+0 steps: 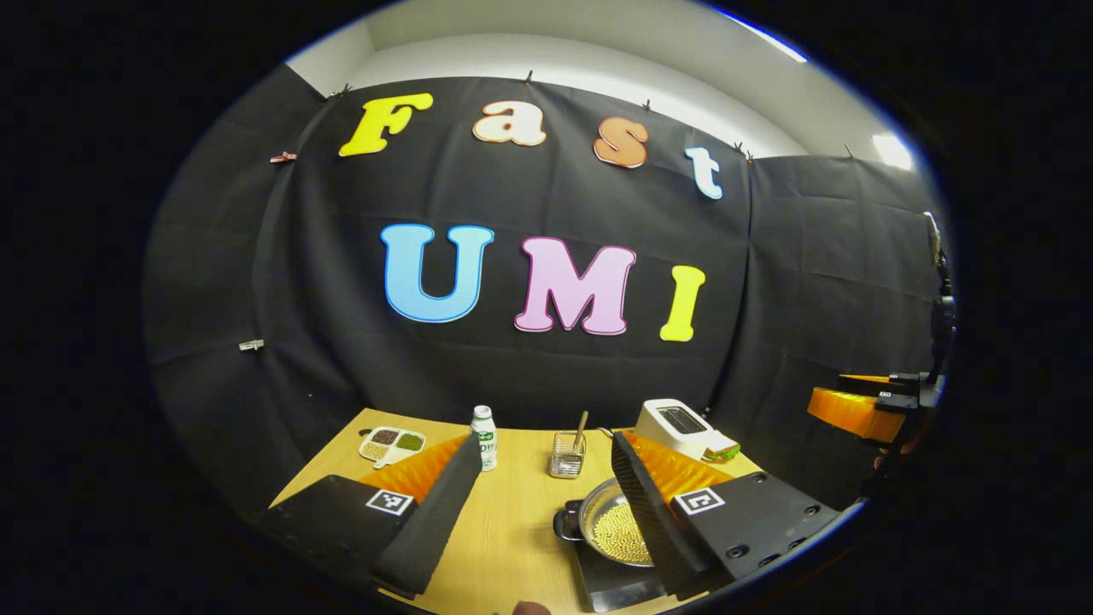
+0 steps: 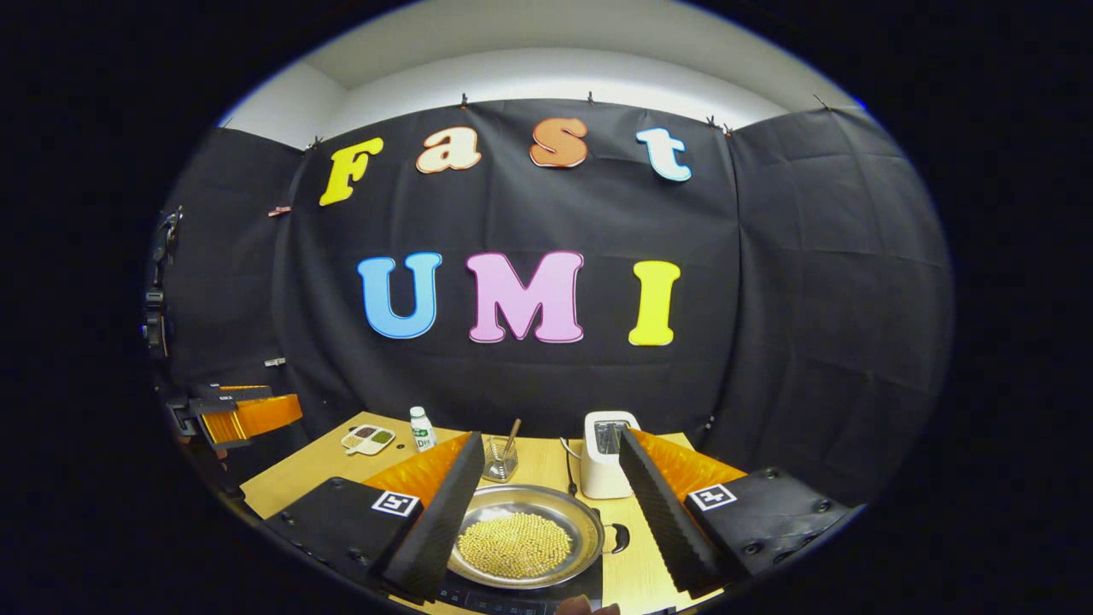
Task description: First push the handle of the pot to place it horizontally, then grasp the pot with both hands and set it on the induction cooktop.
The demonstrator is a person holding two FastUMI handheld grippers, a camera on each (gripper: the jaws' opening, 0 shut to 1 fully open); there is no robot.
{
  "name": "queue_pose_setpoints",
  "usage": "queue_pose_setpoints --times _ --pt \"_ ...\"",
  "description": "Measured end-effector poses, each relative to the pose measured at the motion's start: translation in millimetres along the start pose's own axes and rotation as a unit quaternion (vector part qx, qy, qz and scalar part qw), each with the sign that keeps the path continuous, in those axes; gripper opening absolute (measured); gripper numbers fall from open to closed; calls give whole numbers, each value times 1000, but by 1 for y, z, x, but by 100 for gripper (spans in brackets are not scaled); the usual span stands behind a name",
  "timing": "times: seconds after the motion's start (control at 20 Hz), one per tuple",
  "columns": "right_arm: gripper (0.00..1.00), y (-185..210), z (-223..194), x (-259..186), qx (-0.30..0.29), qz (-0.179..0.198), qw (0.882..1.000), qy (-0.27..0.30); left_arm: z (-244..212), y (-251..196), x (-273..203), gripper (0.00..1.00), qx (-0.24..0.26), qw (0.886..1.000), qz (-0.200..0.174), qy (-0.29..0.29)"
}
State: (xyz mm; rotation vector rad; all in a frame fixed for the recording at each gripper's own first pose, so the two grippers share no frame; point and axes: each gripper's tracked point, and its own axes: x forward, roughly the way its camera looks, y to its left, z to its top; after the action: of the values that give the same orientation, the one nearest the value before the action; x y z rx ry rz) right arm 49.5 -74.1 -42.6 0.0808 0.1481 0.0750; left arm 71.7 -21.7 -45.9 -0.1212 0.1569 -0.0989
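Two grippers: both held above the table with nothing between their fingers. The left gripper (image 1: 538, 512) stands spread wide at the bottom of the left gripper view, and the right gripper (image 2: 546, 517) is spread just as wide at the bottom of the right gripper view.
Table (image 2: 307, 478): wooden top across the lower part of both views; it carries everything, so a knock to any item lands on its neighbours.
Induction cooktop (image 1: 610, 585): dark slab at the lower centre-right of the left gripper view, with its control strip along the bottom edge of the right gripper view.
Pot (image 2: 523, 536): shallow metal pan filled with small yellow beans, already sitting on the cooktop by the look of it, with one side handle (image 2: 619, 538) pointing to the right of the frame and another showing at its left in the left gripper view.
Main risk: the pan is shallow and heaped, so a fast push or an uneven two-sided lift would likely tip beans over the rim.
Second risk: my guess is that fingers closing on the thin rim rather than the handles could slip.
Toaster (image 2: 604, 454): just behind the pot; a wide swing could strike it.
Wire holder (image 2: 499, 461): small basket with a stick, near the pot's far edge, easily toppled.
Bottle (image 2: 420, 429): upright, well apart from the pot, low risk.
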Motion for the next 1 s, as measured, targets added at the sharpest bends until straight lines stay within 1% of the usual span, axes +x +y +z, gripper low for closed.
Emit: queue_pose_setpoints --times 0.15,0.35,0.4,0.45,0.55,0.6,0.65,0.8,1.0 --pt "99 12 25 -12 1 -9 999 -36 23 11 -17 95 11 999 4 -33" --pt "99 14 52 -27 2 -27 997 -76 46 11 -37 95 25 997 -8 -73" --pt "94 14 54 -29 2 -30 996 -80 50 13 -40 95 31 996 -3 -79" --pt "99 16 55 -30 4 -30 996 -82 54 15 -43 95 38 996 -1 -83" --pt "99 17 56 -32 6 -32 996 -82 56 13 -49 95 46 995 0 -86" --pt "100 17 55 -32 3 -34 996 -81 56 13 -50 92 47 995 1 -87" --pt "99 16 55 -32 0 -36 996 -80 57 14 -50 95 47 995 3 -87" --pt "99 14 54 -35 -2 -44 996 -78 57 17 -50 95 46 995 10 -86" --pt "99 14 53 -33 3 -50 996 -74 58 19 -48 95 49 995 10 -84"
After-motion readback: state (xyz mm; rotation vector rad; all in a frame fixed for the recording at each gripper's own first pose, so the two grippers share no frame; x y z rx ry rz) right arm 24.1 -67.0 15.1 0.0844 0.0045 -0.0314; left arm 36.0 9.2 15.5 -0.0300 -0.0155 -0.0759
